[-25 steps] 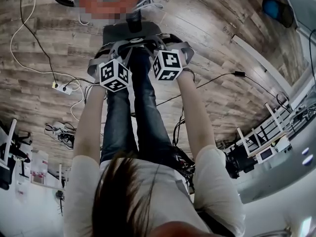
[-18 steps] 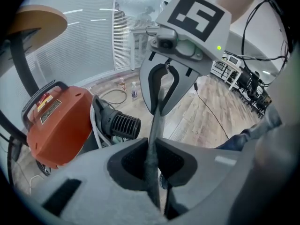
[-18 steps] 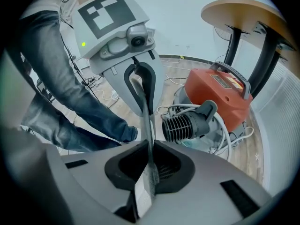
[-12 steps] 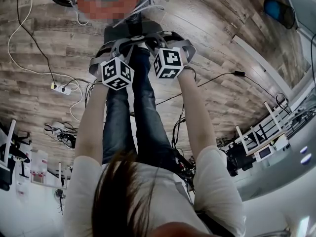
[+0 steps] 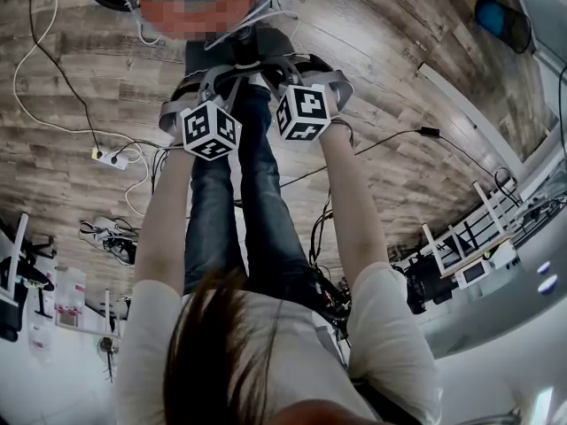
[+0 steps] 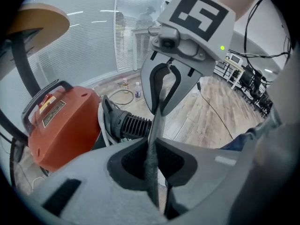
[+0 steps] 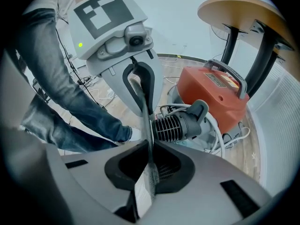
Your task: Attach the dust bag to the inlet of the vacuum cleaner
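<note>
Wood-plank floor [image 5: 399, 87] fills the head view, with open boards from one to three o'clock and loose cables [image 5: 53, 104] and a power strip [image 5: 111, 158] at nine to ten o'clock. At twelve o'clock the orange vacuum cleaner [image 6: 65, 121] sits partly under a round table top [image 7: 239, 11] on dark legs. White racking [image 5: 469, 237] crowds the floor's edge at four o'clock.

The person stands over the dust bag [image 6: 154, 130], a thin grey sheet held edge-on and stretched between both claws just short of the machine. The left gripper [image 6: 151, 168] has its jaws pressed together on the bag's edge, which runs from six o'clock up to twelve o'clock of its view. The right gripper [image 7: 149, 170] pinches the same edge from the opposite side, the two claws facing each other close together.

The black ribbed inlet [image 7: 180, 123] juts from the machine at two o'clock of the right gripper's jaws, and at ten o'clock of the left gripper's. The bag's edge crosses in front of it; whether they touch cannot be told. White hose coils lie around the inlet's base
</note>
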`<state>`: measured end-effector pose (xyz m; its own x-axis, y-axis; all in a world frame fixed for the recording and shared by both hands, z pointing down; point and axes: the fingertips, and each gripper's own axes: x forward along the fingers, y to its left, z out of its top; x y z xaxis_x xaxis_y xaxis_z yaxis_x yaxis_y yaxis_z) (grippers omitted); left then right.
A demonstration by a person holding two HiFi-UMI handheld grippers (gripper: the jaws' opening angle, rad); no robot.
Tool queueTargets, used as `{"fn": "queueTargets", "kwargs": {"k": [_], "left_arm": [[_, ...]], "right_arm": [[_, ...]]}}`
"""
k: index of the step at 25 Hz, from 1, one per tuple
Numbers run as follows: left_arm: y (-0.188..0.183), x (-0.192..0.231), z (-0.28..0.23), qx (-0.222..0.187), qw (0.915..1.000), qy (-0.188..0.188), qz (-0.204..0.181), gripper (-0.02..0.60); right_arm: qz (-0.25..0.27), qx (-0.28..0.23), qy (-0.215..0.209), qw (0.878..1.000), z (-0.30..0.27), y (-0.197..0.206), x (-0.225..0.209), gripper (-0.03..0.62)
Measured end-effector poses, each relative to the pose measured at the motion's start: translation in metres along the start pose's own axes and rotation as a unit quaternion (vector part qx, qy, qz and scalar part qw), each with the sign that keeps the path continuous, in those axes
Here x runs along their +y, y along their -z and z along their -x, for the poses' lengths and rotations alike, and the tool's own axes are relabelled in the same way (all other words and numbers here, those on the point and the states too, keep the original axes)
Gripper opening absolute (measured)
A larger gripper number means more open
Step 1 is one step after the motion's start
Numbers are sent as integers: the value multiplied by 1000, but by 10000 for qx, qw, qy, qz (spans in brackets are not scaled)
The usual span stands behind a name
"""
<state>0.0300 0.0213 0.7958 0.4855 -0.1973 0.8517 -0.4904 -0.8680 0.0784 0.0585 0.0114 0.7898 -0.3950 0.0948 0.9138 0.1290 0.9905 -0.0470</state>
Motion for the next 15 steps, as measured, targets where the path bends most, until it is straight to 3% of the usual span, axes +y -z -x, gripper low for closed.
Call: {"fn": "queueTargets", "kwargs": {"k": [15], "left_arm": [[-8, 14, 0, -53, 9998, -60, -205, 44]], "right_arm": [[-18, 18, 113, 9999, 3, 0, -16, 34]]}}
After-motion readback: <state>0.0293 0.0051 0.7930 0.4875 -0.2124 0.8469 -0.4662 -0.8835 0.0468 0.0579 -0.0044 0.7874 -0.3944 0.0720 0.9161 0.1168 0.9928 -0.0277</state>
